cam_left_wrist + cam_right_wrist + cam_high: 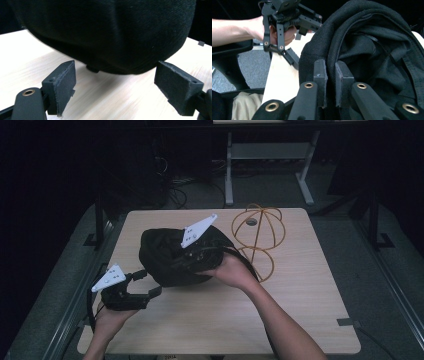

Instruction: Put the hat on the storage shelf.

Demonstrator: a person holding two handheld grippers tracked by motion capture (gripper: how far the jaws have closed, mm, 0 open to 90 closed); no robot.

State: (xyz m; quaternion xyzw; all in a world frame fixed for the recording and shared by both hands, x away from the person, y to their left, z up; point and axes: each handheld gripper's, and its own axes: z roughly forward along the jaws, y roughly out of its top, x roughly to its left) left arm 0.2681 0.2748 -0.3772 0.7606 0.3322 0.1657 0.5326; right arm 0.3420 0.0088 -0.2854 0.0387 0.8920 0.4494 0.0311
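Mostly hidden behind the black hat [170, 257], the right gripper [331, 82] has its fingers pinched on the hat's rim cloth, holding it just above the tabletop [300, 300]. Left gripper [115, 85] waits beside the hat, fingers wide apart. A wire hat stand [257, 237] stands just behind.

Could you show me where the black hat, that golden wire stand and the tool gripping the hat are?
black hat [165, 257], high view, on its crown.
wire stand [258, 227], high view, on its upright rod.
right gripper [331, 72], right gripper view, between its fingertips.
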